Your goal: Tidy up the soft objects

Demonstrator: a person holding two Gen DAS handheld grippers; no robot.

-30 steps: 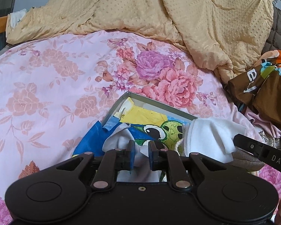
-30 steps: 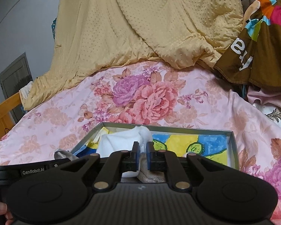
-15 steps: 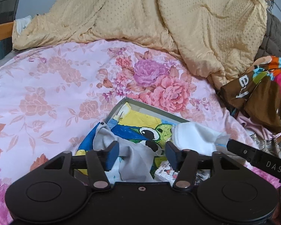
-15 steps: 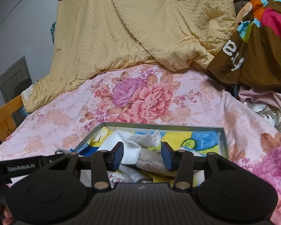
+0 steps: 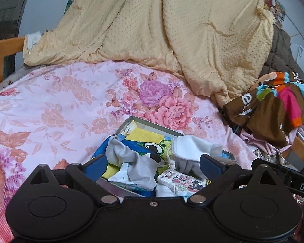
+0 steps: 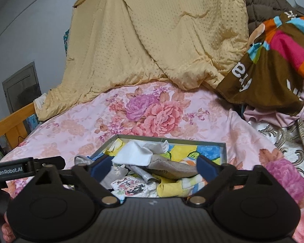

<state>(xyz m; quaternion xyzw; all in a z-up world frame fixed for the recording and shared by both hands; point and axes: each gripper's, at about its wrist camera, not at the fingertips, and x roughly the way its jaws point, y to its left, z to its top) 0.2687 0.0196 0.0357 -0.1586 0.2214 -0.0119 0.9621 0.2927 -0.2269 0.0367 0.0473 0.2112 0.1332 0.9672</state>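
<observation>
A shallow grey box [image 5: 156, 124] [image 6: 172, 138] with a cartoon-print bottom lies on the floral bedsheet. Several soft items lie in it: a white cloth [image 5: 192, 146] [image 6: 133, 155], a grey cloth [image 5: 129, 158], a beige sock [image 6: 172, 167], a printed white bundle [image 5: 178, 182] [image 6: 131, 186] and a yellow piece [image 6: 170, 188]. My left gripper [image 5: 154, 165] is open and empty just above the box's near end. My right gripper [image 6: 155, 167] is open and empty over the same pile.
A yellow quilt [image 5: 172, 36] is heaped at the back of the bed. A brown multicoloured garment [image 5: 273, 105] [image 6: 273, 64] and other clothes lie at the right. A wooden bed rail [image 5: 4, 46] is at the left.
Both grippers were shut on cloth in the box a second ago. Both have opened wide, let the cloths drop into the box, and drawn back and up.
</observation>
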